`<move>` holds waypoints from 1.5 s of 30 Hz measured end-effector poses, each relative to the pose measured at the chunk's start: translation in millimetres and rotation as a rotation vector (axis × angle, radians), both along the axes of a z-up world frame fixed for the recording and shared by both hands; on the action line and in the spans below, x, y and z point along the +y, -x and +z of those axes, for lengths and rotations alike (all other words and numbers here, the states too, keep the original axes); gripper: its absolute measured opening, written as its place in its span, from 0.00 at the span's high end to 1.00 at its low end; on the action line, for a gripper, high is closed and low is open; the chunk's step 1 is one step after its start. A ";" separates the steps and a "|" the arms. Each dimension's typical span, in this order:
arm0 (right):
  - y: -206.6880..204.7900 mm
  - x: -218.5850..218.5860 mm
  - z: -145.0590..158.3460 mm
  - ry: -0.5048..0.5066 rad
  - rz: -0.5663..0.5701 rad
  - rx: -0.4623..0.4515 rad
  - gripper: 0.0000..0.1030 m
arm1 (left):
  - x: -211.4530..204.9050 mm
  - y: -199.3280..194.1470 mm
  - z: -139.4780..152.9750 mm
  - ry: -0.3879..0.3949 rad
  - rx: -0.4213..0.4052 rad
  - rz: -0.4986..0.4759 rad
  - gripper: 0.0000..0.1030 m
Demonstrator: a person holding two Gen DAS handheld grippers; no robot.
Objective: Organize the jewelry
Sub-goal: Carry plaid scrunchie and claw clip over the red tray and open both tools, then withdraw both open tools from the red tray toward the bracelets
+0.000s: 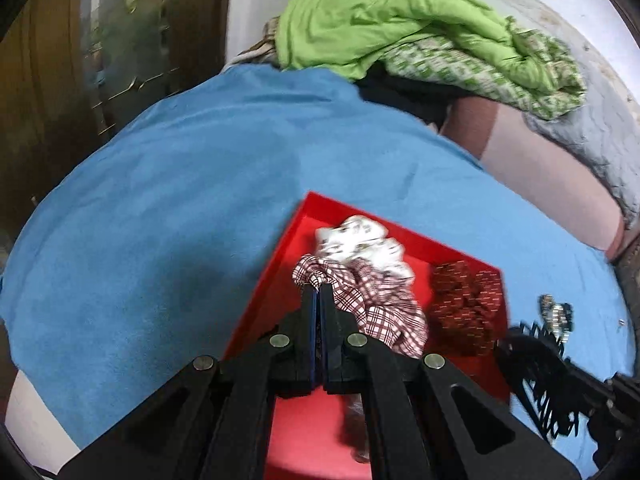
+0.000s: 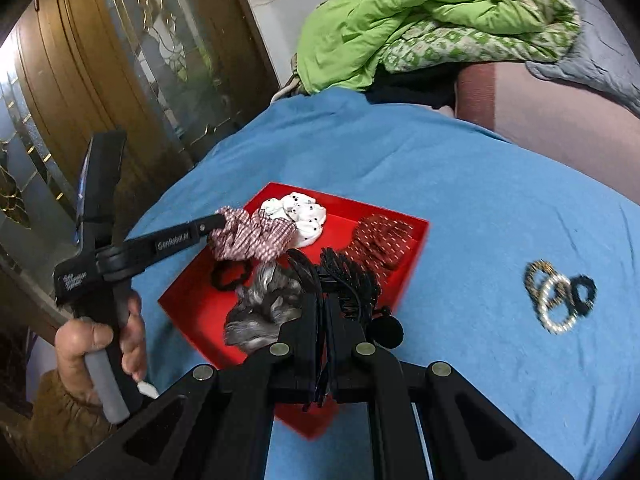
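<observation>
A red tray [image 1: 280, 264] [image 2: 188, 300] lies on a blue cloth. My left gripper [image 1: 319, 286] [image 2: 220, 220] is shut on a red-and-white checked scrunchie [image 1: 368, 300] [image 2: 248, 236] over the tray. My right gripper [image 2: 322, 296] is shut on a black comb-like hair clip [image 2: 352, 280] at the tray's near right side; it also shows in the left wrist view [image 1: 536, 364]. In the tray lie a white dotted scrunchie [image 2: 300, 212], a dark red scrunchie [image 2: 380, 240], a grey one [image 2: 260, 308] and a black hair tie [image 2: 230, 274].
Beaded rings and a black hair tie [image 2: 560, 296] [image 1: 554, 314] lie on the blue cloth [image 2: 440, 184] right of the tray. A green quilt [image 2: 420, 20] is piled at the back. A wooden glazed door [image 2: 120, 80] stands left.
</observation>
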State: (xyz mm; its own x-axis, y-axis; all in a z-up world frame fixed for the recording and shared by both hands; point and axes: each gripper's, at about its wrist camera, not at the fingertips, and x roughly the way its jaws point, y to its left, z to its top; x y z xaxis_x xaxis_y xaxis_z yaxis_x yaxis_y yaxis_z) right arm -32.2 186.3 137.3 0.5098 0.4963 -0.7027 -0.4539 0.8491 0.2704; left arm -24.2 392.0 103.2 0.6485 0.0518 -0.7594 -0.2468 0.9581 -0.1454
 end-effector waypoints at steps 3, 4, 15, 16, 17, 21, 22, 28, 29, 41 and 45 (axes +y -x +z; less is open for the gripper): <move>-17.0 15.7 -8.4 0.025 -0.008 0.002 0.95 | 2.6 -2.0 -8.7 -0.045 0.036 0.028 0.99; -23.0 20.1 -12.1 0.031 -0.011 0.007 0.95 | 3.1 -1.8 -11.3 -0.055 0.048 0.030 0.99; -38.3 46.4 -52.8 0.074 0.011 0.080 0.95 | 2.8 6.6 -20.9 -0.080 0.083 0.012 0.99; -37.7 46.9 -54.4 0.073 0.012 0.082 0.95 | 2.0 6.7 -20.6 -0.085 0.082 0.013 0.99; -37.0 47.5 -56.0 0.074 0.013 0.083 0.95 | 1.4 6.9 -20.3 -0.091 0.079 0.014 0.99; -34.8 50.2 -57.5 0.073 0.021 0.077 0.94 | -0.6 9.9 -13.8 -0.089 0.045 0.018 0.95; -33.9 50.5 -56.9 0.073 0.021 0.071 0.94 | -0.4 10.9 -11.9 -0.088 0.035 0.019 0.92; -29.2 44.0 -45.8 0.055 0.000 0.038 0.72 | 1.5 21.7 3.8 -0.093 -0.061 0.044 0.56; -28.3 42.3 -43.3 0.052 -0.005 0.032 0.67 | 1.3 22.3 4.7 -0.095 -0.066 0.047 0.55; -0.3 -0.2 -19.7 0.053 -0.097 -0.008 0.63 | -11.4 27.7 5.3 -0.182 -0.084 0.067 0.52; 21.3 -41.1 -10.9 0.070 -0.158 -0.033 0.60 | -23.3 29.1 11.6 -0.185 -0.113 0.056 0.52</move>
State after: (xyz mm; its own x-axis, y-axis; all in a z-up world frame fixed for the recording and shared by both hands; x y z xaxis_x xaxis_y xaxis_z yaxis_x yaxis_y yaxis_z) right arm -53.5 145.2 126.4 0.6009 0.3587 -0.7143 -0.3212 0.9267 0.1951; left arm -53.3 368.7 114.8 0.7213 0.2218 -0.6562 -0.2923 0.9563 0.0020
